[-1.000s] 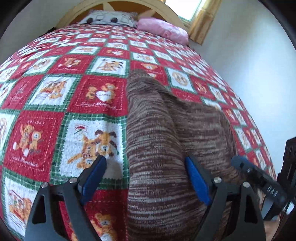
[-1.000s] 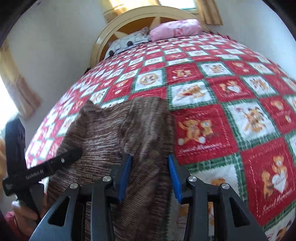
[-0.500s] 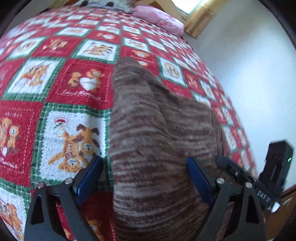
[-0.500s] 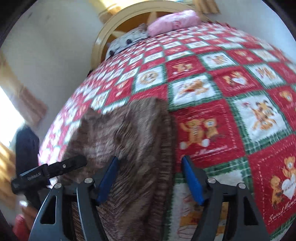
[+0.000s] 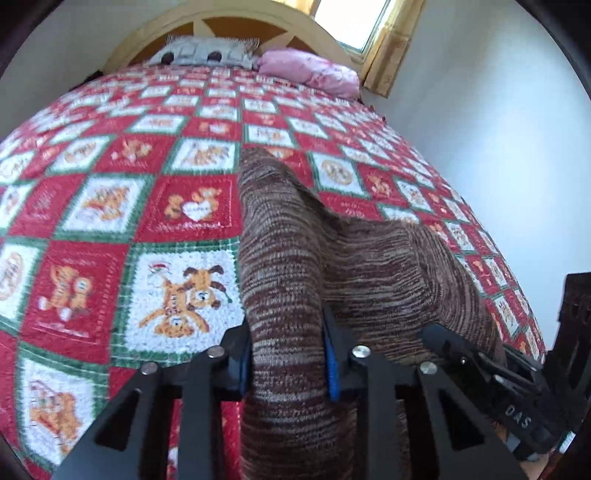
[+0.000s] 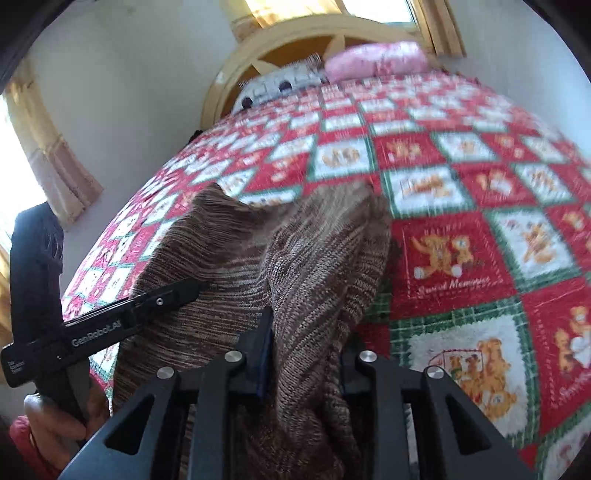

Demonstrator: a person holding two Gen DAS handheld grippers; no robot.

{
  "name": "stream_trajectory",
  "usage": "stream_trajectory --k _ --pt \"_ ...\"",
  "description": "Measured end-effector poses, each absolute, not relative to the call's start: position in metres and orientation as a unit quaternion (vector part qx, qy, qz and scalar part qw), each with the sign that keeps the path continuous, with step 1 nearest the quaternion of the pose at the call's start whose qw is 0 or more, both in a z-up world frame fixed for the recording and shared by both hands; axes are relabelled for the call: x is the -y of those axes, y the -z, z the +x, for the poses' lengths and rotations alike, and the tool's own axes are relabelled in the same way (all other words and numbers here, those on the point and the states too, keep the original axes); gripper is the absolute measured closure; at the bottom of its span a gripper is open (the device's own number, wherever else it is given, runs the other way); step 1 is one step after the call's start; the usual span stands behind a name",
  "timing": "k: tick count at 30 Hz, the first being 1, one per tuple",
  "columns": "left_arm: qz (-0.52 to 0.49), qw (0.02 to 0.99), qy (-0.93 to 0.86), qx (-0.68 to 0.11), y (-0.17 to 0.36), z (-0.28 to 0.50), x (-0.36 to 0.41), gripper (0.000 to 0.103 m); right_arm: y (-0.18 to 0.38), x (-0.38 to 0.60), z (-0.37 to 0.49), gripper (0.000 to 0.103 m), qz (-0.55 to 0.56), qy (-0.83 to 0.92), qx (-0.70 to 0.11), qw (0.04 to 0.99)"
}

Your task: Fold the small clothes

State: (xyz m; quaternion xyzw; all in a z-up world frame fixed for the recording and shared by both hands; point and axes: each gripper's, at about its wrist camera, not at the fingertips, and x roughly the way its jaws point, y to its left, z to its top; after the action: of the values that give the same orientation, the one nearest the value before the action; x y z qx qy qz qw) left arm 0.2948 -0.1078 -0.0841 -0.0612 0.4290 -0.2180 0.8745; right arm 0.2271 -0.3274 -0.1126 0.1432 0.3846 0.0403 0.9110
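On the bed: a brown and cream striped knitted garment lies across a red, white and green patchwork quilt printed with teddy bears, its near hem drawn up off the quilt toward both cameras.
Garment's far end: in the left wrist view one narrow part runs toward 12 o'clock and a wider part spreads toward 2 o'clock; both rest flat on the quilt.
Left tongs: pressed in on a bunched strip of the knit, a blue pad tight against each side of it.
Right tongs: pinching another gathered fold of the same knit, which fills the gap between the black fingers; only the left pad shows.
Relation: each view shows the other tool out to the side, so the two grips sit apart along the near edge.
Background: a pink pillow and a grey patterned pillow at 12 o'clock against a curved pale wooden headboard.
Step in hand: I judge both grips made and the lift beginning, the first fold not yet laid.
Next move: it likely calls for carrying the near edge toward 12 o'clock, level and evenly spaced, then lowering it onto the far part.
Care needed: loose knit stretches, so unequal pull would skew the fold.
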Motion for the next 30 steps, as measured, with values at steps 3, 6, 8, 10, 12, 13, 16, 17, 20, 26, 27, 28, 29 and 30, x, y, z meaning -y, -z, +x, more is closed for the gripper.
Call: stream_trajectory --k 3,6,8,10,12,13,16,17,20,26,27,28,29,30 --pt "-0.04 0.888 0.216 -0.405 0.067 0.281 0.105 0.074 0.095 0.31 0.215 0.077 0.116 -0.033 -0.365 0.923" --pt "-0.032 0.898 0.213 -0.383 0.052 0.267 0.092 0.074 0.077 0.293 0.201 0.077 0.103 -0.031 -0.345 0.932" --pt "-0.032 0.903 0.208 -0.375 0.046 0.261 0.081 0.074 0.065 0.279 0.193 0.077 0.097 -0.039 -0.335 0.936" --pt "-0.036 0.905 0.202 -0.372 0.042 0.254 0.063 0.074 0.053 0.262 0.186 0.077 0.094 -0.051 -0.327 0.939" --pt "-0.047 0.907 0.193 -0.371 0.037 0.248 0.04 0.074 0.045 0.246 0.181 0.077 0.094 -0.062 -0.324 0.939" --pt "-0.054 0.908 0.187 -0.37 0.035 0.245 0.027 0.074 0.042 0.236 0.18 0.077 0.095 -0.071 -0.323 0.939" --pt "-0.065 0.911 0.166 -0.371 0.029 0.237 -0.007 0.074 0.035 0.205 0.179 0.077 0.094 -0.102 -0.322 0.937" --pt "-0.066 0.913 0.155 -0.371 0.027 0.235 -0.021 0.074 0.033 0.193 0.18 0.077 0.093 -0.113 -0.321 0.936" --pt "-0.065 0.92 0.122 -0.366 0.022 0.23 -0.055 0.074 0.03 0.151 0.184 0.077 0.088 -0.152 -0.318 0.932" --pt "-0.062 0.929 0.046 -0.362 0.021 0.238 -0.119 0.074 0.035 0.08 0.21 0.077 0.08 -0.212 -0.314 0.922" --pt "-0.061 0.93 0.034 -0.36 0.024 0.242 -0.127 0.074 0.037 0.069 0.216 0.077 0.075 -0.218 -0.311 0.922" --pt "-0.057 0.931 0.023 -0.36 0.029 0.248 -0.134 0.074 0.042 0.056 0.225 0.077 0.071 -0.223 -0.309 0.922" --pt "-0.056 0.931 0.017 -0.36 0.034 0.252 -0.14 0.074 0.048 0.049 0.232 0.077 0.07 -0.224 -0.31 0.921" --pt "-0.055 0.931 0.009 -0.362 0.042 0.259 -0.145 0.074 0.054 0.045 0.239 0.077 0.07 -0.224 -0.314 0.92"
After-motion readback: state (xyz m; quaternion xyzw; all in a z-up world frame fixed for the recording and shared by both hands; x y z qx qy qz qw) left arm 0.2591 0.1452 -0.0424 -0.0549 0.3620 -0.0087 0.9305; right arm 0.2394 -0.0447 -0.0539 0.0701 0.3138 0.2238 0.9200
